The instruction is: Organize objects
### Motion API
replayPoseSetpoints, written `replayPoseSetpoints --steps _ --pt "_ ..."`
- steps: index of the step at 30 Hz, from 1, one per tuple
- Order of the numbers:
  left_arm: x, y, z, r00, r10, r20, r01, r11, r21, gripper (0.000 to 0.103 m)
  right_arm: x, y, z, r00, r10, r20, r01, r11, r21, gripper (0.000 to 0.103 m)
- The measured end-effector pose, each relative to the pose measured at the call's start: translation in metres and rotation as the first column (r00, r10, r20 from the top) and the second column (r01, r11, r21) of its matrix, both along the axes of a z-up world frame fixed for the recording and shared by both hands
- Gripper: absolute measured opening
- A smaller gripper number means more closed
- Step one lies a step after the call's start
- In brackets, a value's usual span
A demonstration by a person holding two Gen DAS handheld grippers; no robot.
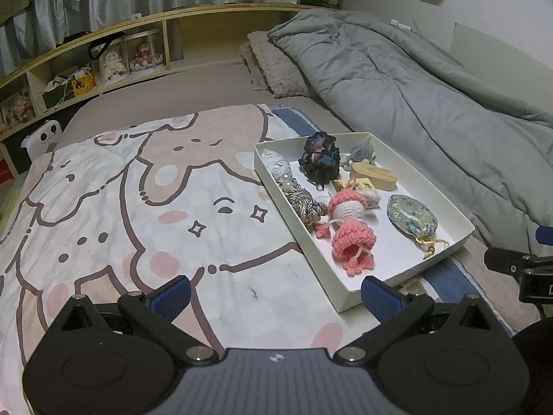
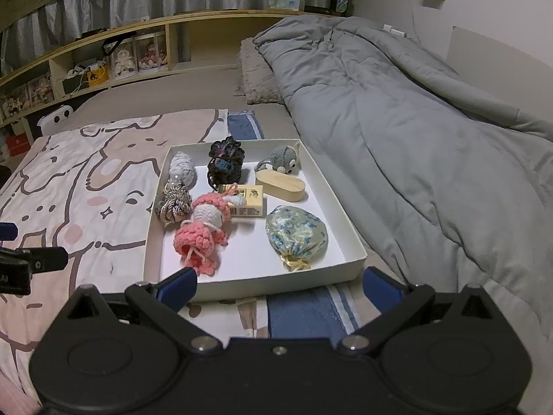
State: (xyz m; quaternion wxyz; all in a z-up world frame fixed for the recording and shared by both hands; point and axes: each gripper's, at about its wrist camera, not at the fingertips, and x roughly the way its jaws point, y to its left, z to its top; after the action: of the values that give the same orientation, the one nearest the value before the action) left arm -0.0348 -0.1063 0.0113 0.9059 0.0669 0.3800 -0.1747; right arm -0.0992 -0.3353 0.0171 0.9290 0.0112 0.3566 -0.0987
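Note:
A white shallow box (image 2: 349,242) (image 1: 459,223) lies on the bed and holds several small things: a pink crochet doll (image 2: 204,231) (image 1: 349,228), a blue-patterned pouch (image 2: 297,238) (image 1: 411,219), an oval wooden case (image 2: 281,183) (image 1: 373,176), a yellow card box (image 2: 250,202), a dark crochet flower (image 2: 224,162) (image 1: 319,159), a grey knitted mouse (image 2: 283,159) (image 1: 363,152), a rope knot (image 2: 174,202) (image 1: 304,202) and a pale yarn bundle (image 2: 181,169) (image 1: 276,166). My left gripper (image 1: 276,297) is open and empty, left of the box's near corner. My right gripper (image 2: 280,285) is open and empty, just before the box's near edge.
The box rests on a cartoon-print blanket (image 1: 138,207) (image 2: 69,190). A rumpled grey duvet (image 2: 414,138) (image 1: 432,103) lies to the right, with grey pillows (image 2: 255,72) behind. A wooden headboard shelf (image 1: 103,55) holds dolls and clutter.

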Motion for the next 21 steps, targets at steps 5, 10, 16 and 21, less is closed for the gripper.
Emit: replayPoseSetpoints --steps 5,10,16,21 --pt "0.0003 0.0 -0.0005 1.0 0.0 -0.001 0.0 1.0 -0.006 0.103 0.0 -0.0005 -0.0003 1.0 0.001 -0.002 -0.001 1.0 0.002 0.103" --pt "0.0001 0.0004 -0.0011 1.0 0.002 -0.002 -0.002 1.0 -0.009 0.103 -0.0005 0.0001 -0.0006 1.0 0.001 -0.003 -0.001 1.0 0.002 0.103" --pt "0.0005 0.0015 -0.0009 1.0 0.008 -0.008 -0.008 1.0 -0.014 0.103 -0.0004 -0.0001 -0.0005 1.0 0.0 -0.004 0.0 1.0 0.002 0.103" --pt "0.0007 0.0023 -0.0005 1.0 0.016 -0.014 -0.016 1.0 -0.017 0.103 -0.0005 -0.0002 -0.0008 1.0 0.0 -0.004 0.0 1.0 0.003 0.103"
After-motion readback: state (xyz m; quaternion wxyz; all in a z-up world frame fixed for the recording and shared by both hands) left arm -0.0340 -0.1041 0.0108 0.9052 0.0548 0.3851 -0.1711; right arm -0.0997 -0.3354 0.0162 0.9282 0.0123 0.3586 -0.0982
